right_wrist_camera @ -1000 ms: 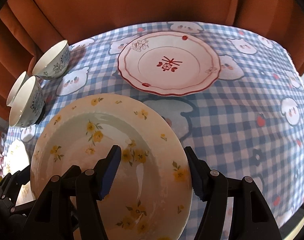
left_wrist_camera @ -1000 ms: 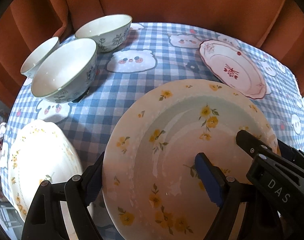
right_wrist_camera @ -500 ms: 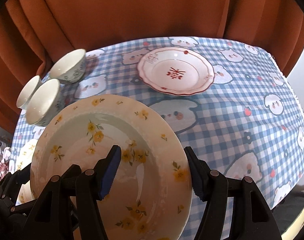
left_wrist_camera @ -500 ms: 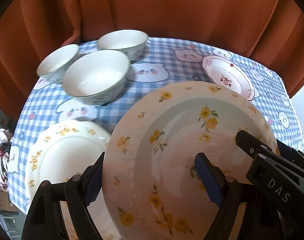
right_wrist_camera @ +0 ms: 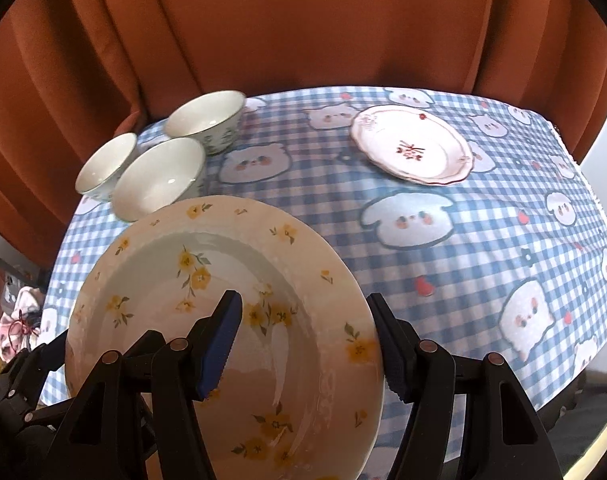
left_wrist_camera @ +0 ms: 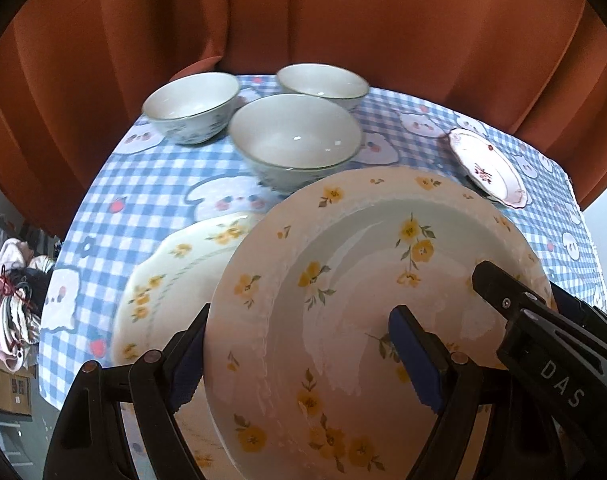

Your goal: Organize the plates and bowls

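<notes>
Both grippers hold one yellow-flowered plate (left_wrist_camera: 363,300) in the air above the table. My left gripper (left_wrist_camera: 299,352) is shut on its left rim. My right gripper (right_wrist_camera: 307,344) is shut on its right rim; the plate also shows in the right wrist view (right_wrist_camera: 207,304). A second yellow-flowered plate (left_wrist_camera: 175,276) lies on the blue checked tablecloth (left_wrist_camera: 143,184) below and left of the held one. Three white bowls (left_wrist_camera: 295,140) stand at the far left. A red-patterned plate (right_wrist_camera: 411,148) lies at the far right.
An orange curtain (right_wrist_camera: 303,20) hangs right behind the table. The table's left edge drops off to clutter on the floor (left_wrist_camera: 11,304). The right gripper's body (left_wrist_camera: 543,328) shows in the left wrist view, over the held plate's right rim.
Both grippers have lifted the yellow-flowered plate higher and back from the table. The bowls and the red-patterned plate now look smaller and farther. The second flowered plate has come more into view.
</notes>
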The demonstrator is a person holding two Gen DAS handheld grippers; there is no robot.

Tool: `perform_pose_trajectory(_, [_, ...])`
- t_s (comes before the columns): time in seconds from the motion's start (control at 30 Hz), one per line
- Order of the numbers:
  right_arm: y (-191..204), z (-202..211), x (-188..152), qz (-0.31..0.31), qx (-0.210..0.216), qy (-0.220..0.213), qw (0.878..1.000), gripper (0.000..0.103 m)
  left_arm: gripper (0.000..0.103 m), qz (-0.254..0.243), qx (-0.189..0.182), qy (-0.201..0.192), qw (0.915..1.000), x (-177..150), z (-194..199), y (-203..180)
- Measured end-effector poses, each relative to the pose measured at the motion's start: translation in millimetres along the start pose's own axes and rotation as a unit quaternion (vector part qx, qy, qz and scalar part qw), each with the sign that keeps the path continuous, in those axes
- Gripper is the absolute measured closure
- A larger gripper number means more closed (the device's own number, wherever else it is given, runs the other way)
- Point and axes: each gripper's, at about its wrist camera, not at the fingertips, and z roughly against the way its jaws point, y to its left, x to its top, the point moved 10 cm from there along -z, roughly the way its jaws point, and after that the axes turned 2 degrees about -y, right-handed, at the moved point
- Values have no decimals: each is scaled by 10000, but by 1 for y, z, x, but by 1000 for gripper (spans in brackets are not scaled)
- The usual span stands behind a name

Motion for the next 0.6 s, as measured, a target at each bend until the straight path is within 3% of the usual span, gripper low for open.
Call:
perform_pose_trajectory(0.3, [42, -11, -22, 58, 48, 178, 9998, 35, 18, 138, 89, 244, 9996, -18, -7, 43])
perform_pose_trajectory(0.6, [64, -30, -39, 171, -8, 489, 9987, 35, 19, 179, 85, 503, 9985, -30, -22, 63])
